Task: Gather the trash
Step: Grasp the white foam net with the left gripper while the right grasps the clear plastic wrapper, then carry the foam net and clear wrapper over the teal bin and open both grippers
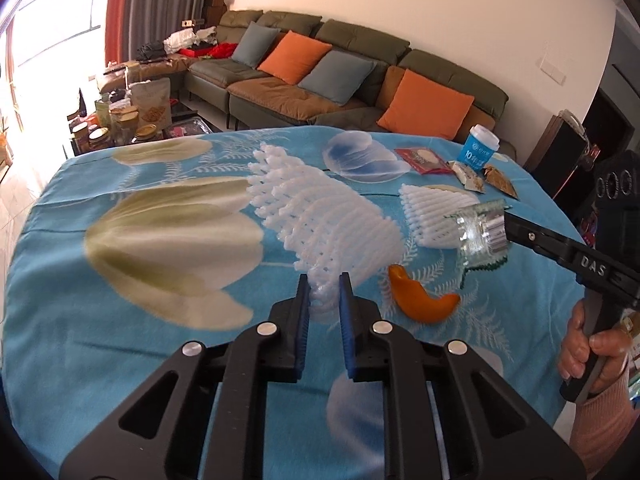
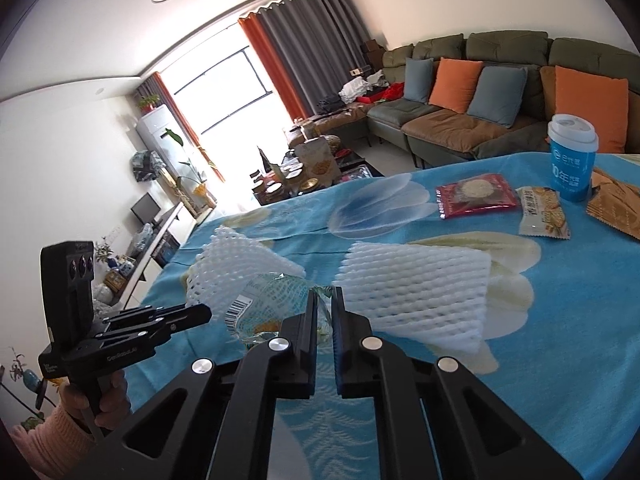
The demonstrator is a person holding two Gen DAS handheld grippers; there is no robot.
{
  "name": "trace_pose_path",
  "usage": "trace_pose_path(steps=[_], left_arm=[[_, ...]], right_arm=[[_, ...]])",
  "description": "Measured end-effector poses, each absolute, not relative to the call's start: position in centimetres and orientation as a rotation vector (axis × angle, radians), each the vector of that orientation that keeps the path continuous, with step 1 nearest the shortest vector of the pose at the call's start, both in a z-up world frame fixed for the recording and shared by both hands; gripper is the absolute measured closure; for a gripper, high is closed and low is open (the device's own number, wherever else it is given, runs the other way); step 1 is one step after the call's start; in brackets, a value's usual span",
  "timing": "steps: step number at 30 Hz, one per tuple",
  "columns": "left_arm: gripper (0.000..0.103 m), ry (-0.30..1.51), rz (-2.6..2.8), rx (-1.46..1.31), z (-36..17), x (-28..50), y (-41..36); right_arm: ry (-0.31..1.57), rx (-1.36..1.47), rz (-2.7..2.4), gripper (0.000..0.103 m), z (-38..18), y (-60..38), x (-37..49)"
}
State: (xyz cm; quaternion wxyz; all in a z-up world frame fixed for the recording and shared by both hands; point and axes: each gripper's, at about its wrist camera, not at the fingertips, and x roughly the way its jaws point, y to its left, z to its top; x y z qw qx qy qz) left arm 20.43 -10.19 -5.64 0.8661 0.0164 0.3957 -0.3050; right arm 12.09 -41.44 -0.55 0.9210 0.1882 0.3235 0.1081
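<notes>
Both hands are busy here. The left tongs (image 1: 324, 292), bottom centre of the left view, are clamped on the near edge of a white foam net (image 1: 320, 216) that runs up toward the middle of the frame and looks lifted off the counter (image 1: 100, 320). The right tongs (image 2: 325, 300) are pinched on a clear crinkly wrapper (image 2: 260, 300) with a barcode on it; in the left view the same wrapper (image 1: 482, 236) hangs off them at the right edge, clear of the cloth.

Trash still on the counter: a second foam net (image 2: 412, 280) in the middle of the right view, an orange peel (image 1: 424, 300) just right of the left tongs, and up in the far right corner a red packet (image 2: 476, 196), a cracker packet (image 2: 542, 212), a brown wrapper (image 2: 616, 204) and a blue cup (image 2: 572, 160) standing upright.

So I'd say it's the pick-up step, early on, with two pieces in hand and most of the pile still lying there. No bin or bag shows in either view, so where this stuff goes I can't tell.

Next move is probably carrying both pieces off to wherever the trash goes. The net is floppy and only held by an edge, so it could drag over the peel, and the wrapper is slick and could slip.
</notes>
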Motion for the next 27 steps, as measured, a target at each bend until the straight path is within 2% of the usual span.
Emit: trace_pose_path(steps=[27], left_arm=[[0.089, 0.753, -0.478, -0.145, -3.4, 8.9, 7.3]], right_arm=[[0.695, 0.348, 0.518, 0.097, 0.1, -29.5, 12.3]])
